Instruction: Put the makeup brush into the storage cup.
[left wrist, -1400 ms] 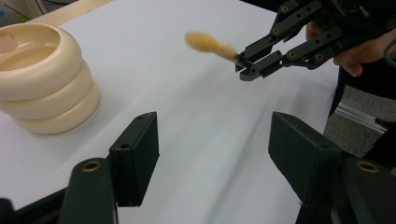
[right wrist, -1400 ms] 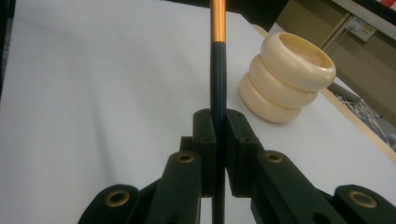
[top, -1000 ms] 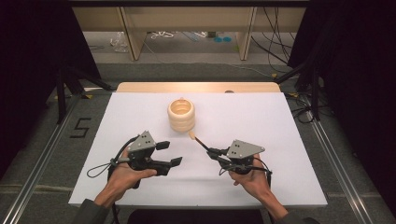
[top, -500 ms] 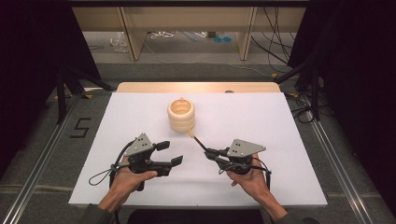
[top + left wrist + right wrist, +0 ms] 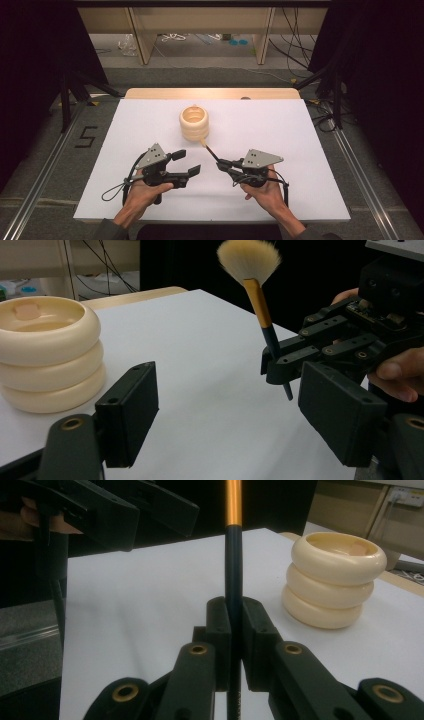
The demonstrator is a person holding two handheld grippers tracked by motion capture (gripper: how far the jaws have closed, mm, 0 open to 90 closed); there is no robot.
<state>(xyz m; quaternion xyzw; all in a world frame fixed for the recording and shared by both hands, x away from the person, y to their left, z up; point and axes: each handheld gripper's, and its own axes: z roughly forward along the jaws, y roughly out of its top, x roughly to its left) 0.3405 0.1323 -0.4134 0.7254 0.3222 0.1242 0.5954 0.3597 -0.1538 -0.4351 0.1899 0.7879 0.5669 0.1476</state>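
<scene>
A makeup brush (image 5: 210, 151) with a dark handle, gold ferrule and pale bristles is clamped by its handle in my right gripper (image 5: 223, 163), which is shut on it. In the right gripper view the brush handle (image 5: 233, 555) stands up between the closed jaws of the right gripper (image 5: 233, 645). A cream ribbed holder (image 5: 194, 122) made of three stacked rings stands upright just beyond the brush tip. My left gripper (image 5: 187, 162) is open and empty, left of the brush. The left gripper view shows the brush (image 5: 260, 295), the holder (image 5: 47, 360) and the left gripper (image 5: 232, 420), its jaws wide apart.
A white mat (image 5: 300, 130) covers the table, with a wooden edge (image 5: 210, 93) at the back. Black curtains and frame rails flank both sides. The floor at the left carries a "5" mark (image 5: 86, 137).
</scene>
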